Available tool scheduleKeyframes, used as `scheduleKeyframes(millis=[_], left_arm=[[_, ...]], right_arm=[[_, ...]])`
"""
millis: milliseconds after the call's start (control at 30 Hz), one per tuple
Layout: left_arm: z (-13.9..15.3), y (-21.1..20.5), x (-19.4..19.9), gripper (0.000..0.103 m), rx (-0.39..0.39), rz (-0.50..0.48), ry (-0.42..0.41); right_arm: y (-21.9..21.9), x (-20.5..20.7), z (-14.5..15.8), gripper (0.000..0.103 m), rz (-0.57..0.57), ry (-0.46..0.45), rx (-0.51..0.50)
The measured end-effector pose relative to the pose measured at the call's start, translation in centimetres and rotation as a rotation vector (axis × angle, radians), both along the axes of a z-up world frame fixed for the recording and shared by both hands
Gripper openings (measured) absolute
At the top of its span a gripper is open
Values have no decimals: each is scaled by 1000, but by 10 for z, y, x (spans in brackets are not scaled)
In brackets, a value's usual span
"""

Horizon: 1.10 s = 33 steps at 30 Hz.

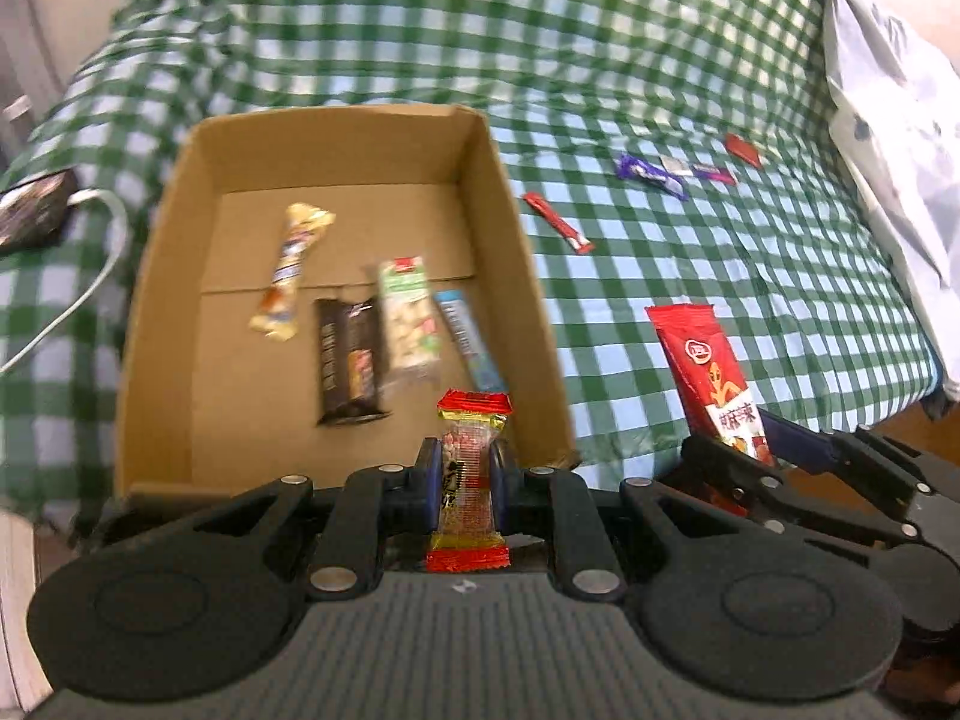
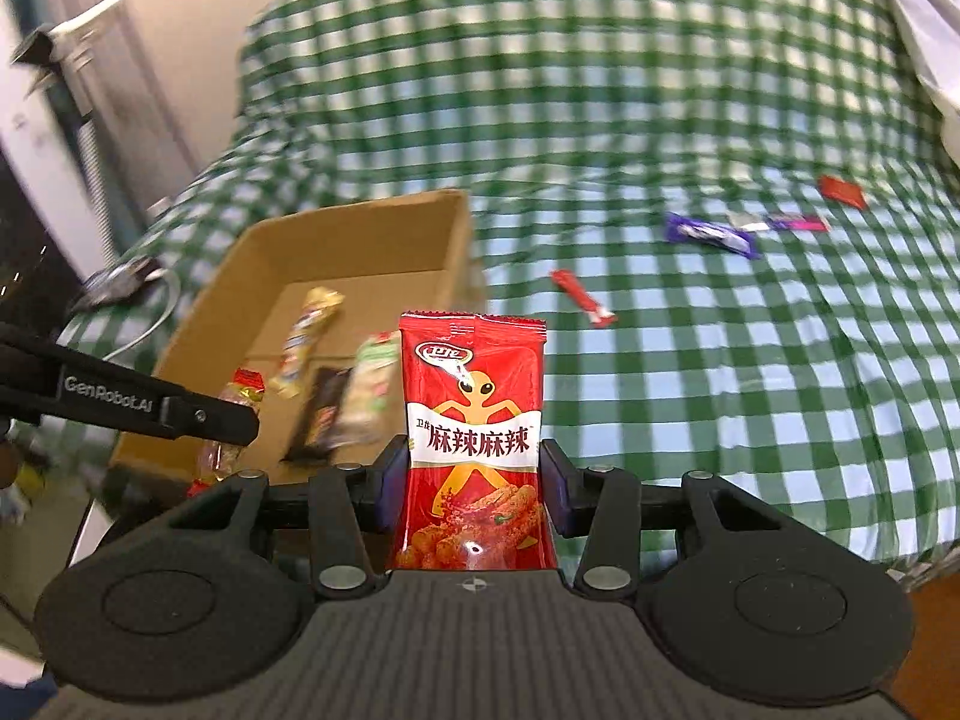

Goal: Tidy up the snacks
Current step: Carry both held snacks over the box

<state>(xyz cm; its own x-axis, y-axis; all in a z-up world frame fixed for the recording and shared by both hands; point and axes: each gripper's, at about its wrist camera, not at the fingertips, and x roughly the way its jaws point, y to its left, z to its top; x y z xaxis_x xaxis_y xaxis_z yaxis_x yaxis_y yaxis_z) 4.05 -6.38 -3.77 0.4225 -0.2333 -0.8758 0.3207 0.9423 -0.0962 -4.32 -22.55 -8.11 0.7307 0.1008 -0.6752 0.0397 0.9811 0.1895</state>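
Nearest the lens, the left claw (image 1: 467,474) is pinching a small clear candy packet with red ends (image 1: 470,480) upright between its blue pads, just at the near edge of the cardboard box (image 1: 336,150). Beside it, the right claw (image 2: 474,480) is gripping a red spicy-strip snack packet (image 2: 474,420) by its lower half, the packet standing upright over the green checked bedspread (image 2: 720,390). Further in, four snacks are lying on the box floor: a dark brown bar (image 1: 349,360), a clear packet with a green top (image 1: 409,318), a blue stick packet (image 1: 471,342) close to the right wall, and a gold-and-white bar (image 1: 291,270) furthest back. Beyond the box, on the bedspread, a thin red stick packet (image 1: 558,223) is lying alone, and further back a purple wrapper (image 1: 651,175), a small silver-and-magenta packet (image 1: 696,169) and a small red sachet (image 1: 744,150) are resting in a loose row. At far left, a dark device with a white cable (image 1: 36,213) is sitting on the bed.
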Motion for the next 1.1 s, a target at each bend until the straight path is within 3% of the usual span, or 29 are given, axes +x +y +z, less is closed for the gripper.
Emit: scheduleKeyframes(millis=[433,1100], left_arm=[[14,61,-52,17,-72,76,-61],[8,82,-45,17,-102,113,-54]], right_arm=[[57,-34,27,47,84,-59,-100],[75,-30,28,47,112,-50,-153]])
